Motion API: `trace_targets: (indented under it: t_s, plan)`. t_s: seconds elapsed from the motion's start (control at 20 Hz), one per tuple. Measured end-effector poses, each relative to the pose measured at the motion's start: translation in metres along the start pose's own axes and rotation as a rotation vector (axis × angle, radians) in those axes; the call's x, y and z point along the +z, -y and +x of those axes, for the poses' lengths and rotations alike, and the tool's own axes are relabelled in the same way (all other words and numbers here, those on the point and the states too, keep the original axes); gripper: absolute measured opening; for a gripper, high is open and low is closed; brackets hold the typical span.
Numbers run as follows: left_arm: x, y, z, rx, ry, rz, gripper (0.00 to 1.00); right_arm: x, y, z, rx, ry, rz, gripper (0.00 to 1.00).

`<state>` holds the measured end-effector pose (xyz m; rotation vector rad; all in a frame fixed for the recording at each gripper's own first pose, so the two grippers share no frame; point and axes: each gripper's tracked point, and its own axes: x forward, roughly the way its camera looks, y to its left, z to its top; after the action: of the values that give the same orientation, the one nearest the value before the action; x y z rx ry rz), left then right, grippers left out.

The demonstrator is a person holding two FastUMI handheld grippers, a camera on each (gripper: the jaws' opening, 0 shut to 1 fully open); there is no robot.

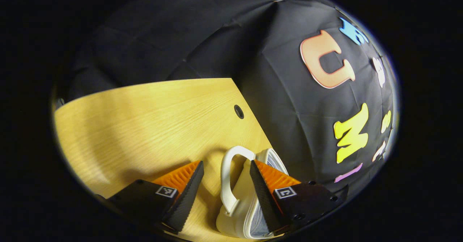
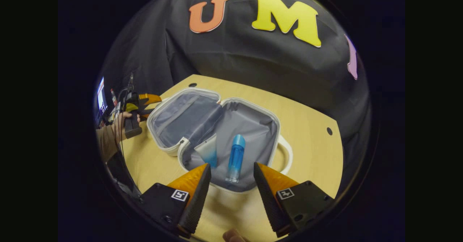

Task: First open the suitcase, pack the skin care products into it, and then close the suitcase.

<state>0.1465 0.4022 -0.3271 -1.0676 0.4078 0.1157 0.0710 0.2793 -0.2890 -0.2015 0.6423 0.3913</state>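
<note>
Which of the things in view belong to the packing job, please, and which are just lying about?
Belong to the job:
suitcase, lying open
blue bottle, inside it
tube, inside it beside the bottle

Just there:
table
screen at the left edge

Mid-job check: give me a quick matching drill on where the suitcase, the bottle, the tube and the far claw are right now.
Things:
1. suitcase
2. blue bottle
3. tube
4. left claw

States:
A. lying in the right half, beside the tube
B. lying near the middle fold
C. open flat on the table
D. held at the suitcase's left edge

Pairs: 1-C, 2-A, 3-B, 4-D
</note>
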Motion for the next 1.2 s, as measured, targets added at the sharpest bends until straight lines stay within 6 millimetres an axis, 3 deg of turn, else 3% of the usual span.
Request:
trace_targets:
  t_s: [0.1, 0.15, 0.2, 0.25, 0.5, 0.6, 0.9, 1.0, 1.2]
  plan:
    - [-0.007, 0.004, 0.005, -0.032, -0.019, -0.035, 0.67, 0.013, 0.014, -0.011, -0.031, 0.044, 0.024, 0.68]
    - [-0.011, 0.005, 0.007, -0.035, -0.027, -0.04, 0.7, 0.02, 0.025, -0.018, -0.059, 0.068, 0.029, 0.71]
    - [-0.012, 0.006, 0.008, -0.042, -0.029, -0.043, 0.52, 0.029, 0.033, -0.027, -0.081, 0.099, 0.039, 0.7]
    - [-0.011, 0.0, 0.01, -0.011, -0.019, -0.034, 0.19, 0.038, 0.039, -0.036, -0.1, 0.133, 0.048, 0.7]
    - [-0.008, 0.022, 0.001, -0.03, -0.031, -0.001, 0.09, 0.078, 0.07, -0.089, -0.166, 0.277, 0.079, 0.68]
    - [-0.003, 0.045, -0.009, -0.029, -0.014, 0.047, 0.07, 0.085, 0.081, -0.109, -0.182, 0.323, 0.072, 0.71]
    - [0.009, 0.145, -0.06, -0.117, 0.069, 0.183, 0.05, 0.089, 0.103, -0.146, -0.162, 0.387, 0.074, 0.71]
    - [-0.001, 0.188, -0.073, -0.144, 0.079, 0.246, 0.05, 0.089, 0.113, -0.159, -0.147, 0.406, 0.073, 0.71]
    - [-0.044, 0.259, -0.087, -0.164, 0.083, 0.457, 0.05, 0.088, 0.13, -0.175, -0.126, 0.432, 0.074, 0.7]
